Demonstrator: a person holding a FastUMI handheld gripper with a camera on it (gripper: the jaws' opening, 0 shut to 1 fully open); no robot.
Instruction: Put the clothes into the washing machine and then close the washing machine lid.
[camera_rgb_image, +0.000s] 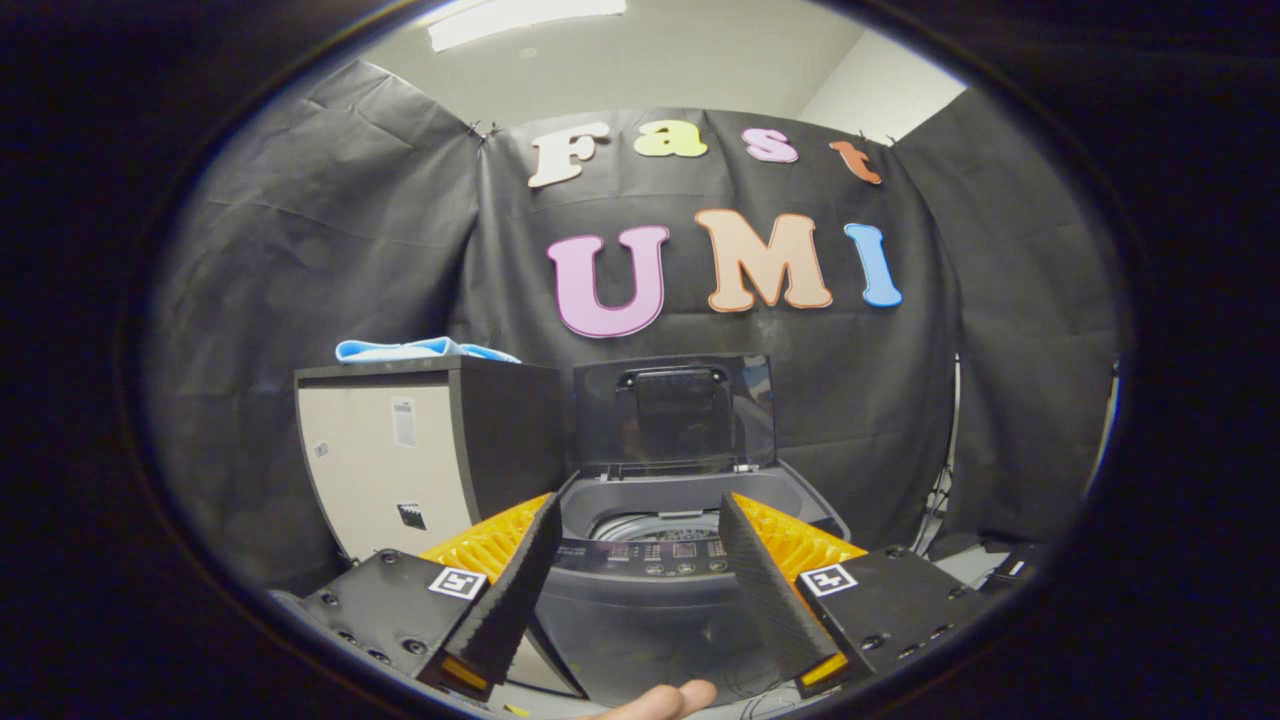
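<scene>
A dark grey top-loading washing machine (640, 590) stands just ahead of my fingers, its lid (675, 412) raised upright at the back and the drum opening (655, 525) showing between the fingertips. A light blue cloth (420, 350) lies on top of a cabinet (400, 460) to the left of the machine, beyond the left finger. My gripper (640, 520) is open, its fingers spread wide either side of the machine's control panel (650, 560), with nothing held between them.
The cabinet stands close against the machine's left side. Black cloth walls close in the booth behind and on both sides. A person's fingertip (665, 700) shows below the machine's front. Cables and dark items lie on the floor at the right (1000, 570).
</scene>
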